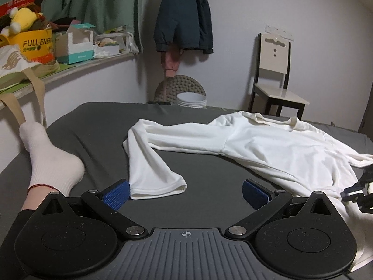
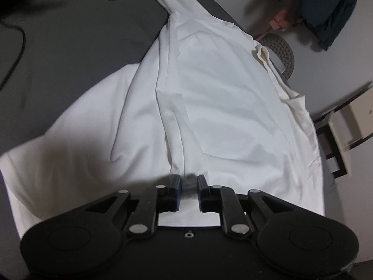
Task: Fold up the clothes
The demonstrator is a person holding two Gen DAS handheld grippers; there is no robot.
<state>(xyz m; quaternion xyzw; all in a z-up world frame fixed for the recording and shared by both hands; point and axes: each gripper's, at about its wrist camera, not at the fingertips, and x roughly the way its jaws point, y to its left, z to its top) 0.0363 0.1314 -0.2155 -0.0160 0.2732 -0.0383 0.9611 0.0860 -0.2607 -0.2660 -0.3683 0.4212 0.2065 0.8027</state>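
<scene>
The white long-sleeved shirt [image 1: 268, 144] lies spread out on the dark grey bed [image 1: 93, 126], not folded up. In the left wrist view its body runs from the middle out to 3 o'clock, and one sleeve [image 1: 151, 163] bends down toward 6 o'clock, with its cuff resting just ahead of the left tool [image 1: 185, 192]. The left tool has its blue pads far apart and holds nothing; the cuff touches or nearly touches the pad at 9 o'clock. In the right wrist view the shirt [image 2: 209, 98] fills the middle, and the other end of it reaches up to 12 o'clock. The right tool [image 2: 189, 184] sits low on the cloth at 6 o'clock with its pads close together and only a small gap; some cloth seems to be between them, but I cannot tell if it is really pinched. My guess is that a sleeve fold is the step in hand: the left tool looks ready to close on the cuff and carry it over the body, while the right tool keeps the cloth in place. That needs a soft, sure pinch on the thin cuff so it does not slip. Further out, a foot in a white sock [image 1: 51, 158] rests on the bed at 9 o'clock. On the shelf [image 1: 70, 74] at 10 o'clock, a yellow bag [image 1: 37, 44] holds a yellow plush toy [image 1: 22, 19], and a white and teal box [image 1: 74, 44] stands open; I cannot see what is inside it. White buckets [image 1: 191, 100] stand behind the bed at 12 o'clock, also hidden inside.
</scene>
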